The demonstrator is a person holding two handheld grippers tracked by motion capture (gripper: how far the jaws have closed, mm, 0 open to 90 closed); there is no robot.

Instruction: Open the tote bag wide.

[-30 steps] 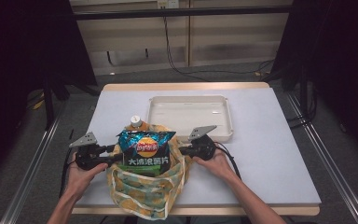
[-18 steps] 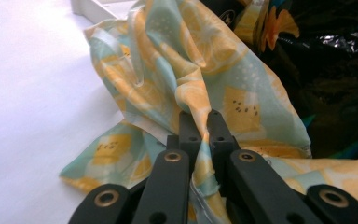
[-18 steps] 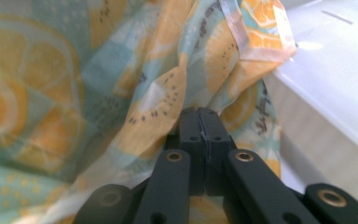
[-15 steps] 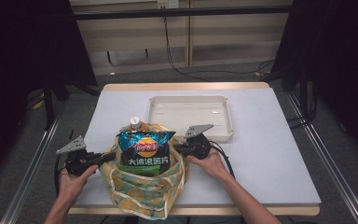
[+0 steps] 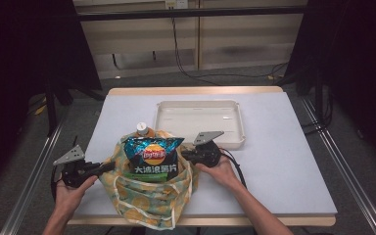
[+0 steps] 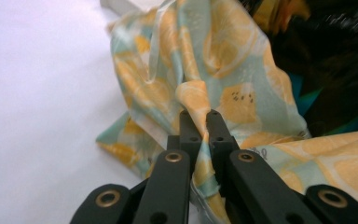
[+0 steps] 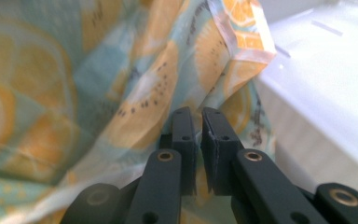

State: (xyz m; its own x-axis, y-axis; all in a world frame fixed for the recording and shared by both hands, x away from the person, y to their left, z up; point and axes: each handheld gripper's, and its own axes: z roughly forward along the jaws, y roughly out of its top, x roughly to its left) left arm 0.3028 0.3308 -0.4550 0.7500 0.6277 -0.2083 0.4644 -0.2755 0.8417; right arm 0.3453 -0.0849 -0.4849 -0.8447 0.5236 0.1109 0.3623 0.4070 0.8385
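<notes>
A fruit-print cloth bag stands at the table's front edge. A blue chip packet and a capped bottle stick out of its mouth. My left gripper is at the bag's left rim. In the left gripper view it is shut on a fold of the cloth. My right gripper is at the right rim. There its jaws have just eased a little but still pinch the cloth between them.
A shallow white tray lies behind the bag, just right of centre, and its wall is close beside my right gripper. The white tabletop stretches to the right and back. Dark floor and metal rails surround the table.
My left hand and gripper have moved left, away from the bag's middle, and draw the left rim outward. The right hand has kept still.
</notes>
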